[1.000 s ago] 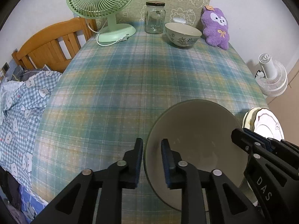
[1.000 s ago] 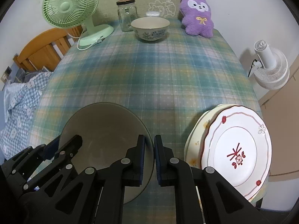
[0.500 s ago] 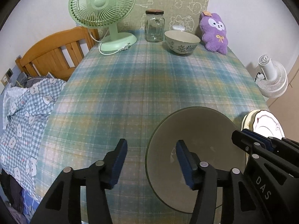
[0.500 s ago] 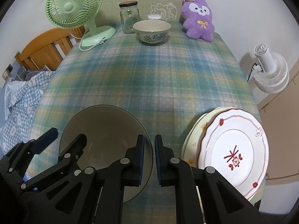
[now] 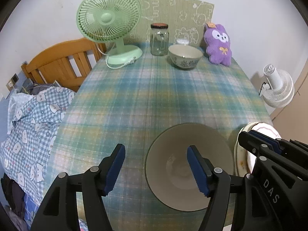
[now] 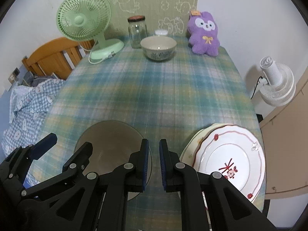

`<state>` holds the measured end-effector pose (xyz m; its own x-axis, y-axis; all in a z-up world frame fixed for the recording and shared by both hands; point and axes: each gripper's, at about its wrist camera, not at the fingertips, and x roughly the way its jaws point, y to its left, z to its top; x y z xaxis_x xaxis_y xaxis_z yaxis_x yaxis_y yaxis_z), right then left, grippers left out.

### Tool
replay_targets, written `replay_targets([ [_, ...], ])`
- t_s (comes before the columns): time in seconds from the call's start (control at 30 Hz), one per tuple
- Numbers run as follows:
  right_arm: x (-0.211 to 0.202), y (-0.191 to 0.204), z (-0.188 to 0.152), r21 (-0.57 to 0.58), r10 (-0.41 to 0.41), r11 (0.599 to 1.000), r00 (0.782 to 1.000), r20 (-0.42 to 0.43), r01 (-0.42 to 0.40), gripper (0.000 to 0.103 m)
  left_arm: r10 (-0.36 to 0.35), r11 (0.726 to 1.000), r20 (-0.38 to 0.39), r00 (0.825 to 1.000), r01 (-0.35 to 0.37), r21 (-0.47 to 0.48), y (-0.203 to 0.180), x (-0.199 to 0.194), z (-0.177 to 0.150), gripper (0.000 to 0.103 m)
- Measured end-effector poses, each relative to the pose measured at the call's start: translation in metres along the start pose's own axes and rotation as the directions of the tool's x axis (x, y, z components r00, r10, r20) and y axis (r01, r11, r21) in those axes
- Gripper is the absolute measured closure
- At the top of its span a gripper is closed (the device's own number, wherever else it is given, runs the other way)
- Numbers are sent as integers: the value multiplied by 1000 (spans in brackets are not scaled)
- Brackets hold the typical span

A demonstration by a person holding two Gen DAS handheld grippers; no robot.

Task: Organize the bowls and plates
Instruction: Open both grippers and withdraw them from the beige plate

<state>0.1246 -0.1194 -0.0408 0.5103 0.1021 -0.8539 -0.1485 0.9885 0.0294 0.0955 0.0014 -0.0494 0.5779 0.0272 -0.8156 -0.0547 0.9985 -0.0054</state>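
Note:
A plain grey bowl (image 5: 181, 173) (image 6: 115, 140) sits on the plaid tablecloth near the front edge. My left gripper (image 5: 156, 167) straddles its left rim; the jaws are opening and the pads are off the rim. At the bowl's right rim, my right gripper (image 6: 154, 161) is shut, with nothing seen between its pads. To the right lies a stack of plates, a white red-trimmed plate (image 6: 229, 159) on top of a cream plate (image 6: 190, 148). A floral bowl (image 5: 184, 58) (image 6: 158, 48) stands at the far end.
At the back of the table stand a green fan (image 5: 108, 19), a glass jar (image 5: 159, 39) and a purple plush toy (image 5: 219, 44). A wooden headboard (image 5: 57, 61) and checked bedding (image 5: 28, 119) lie left. A white fan (image 5: 279, 88) stands right.
My left jaws have spread wide off the grey bowl's left rim. Both grippers have lifted a little, and the bowl looks smaller below them. The right jaws stayed shut.

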Motion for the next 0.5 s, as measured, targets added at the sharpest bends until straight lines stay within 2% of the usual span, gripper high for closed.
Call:
replay_targets([
  [0.5,-55,-15,20,0,4,1000,995,96,-4,89,28,1000,104,994,-28,-5,-17,-47,23,30],
])
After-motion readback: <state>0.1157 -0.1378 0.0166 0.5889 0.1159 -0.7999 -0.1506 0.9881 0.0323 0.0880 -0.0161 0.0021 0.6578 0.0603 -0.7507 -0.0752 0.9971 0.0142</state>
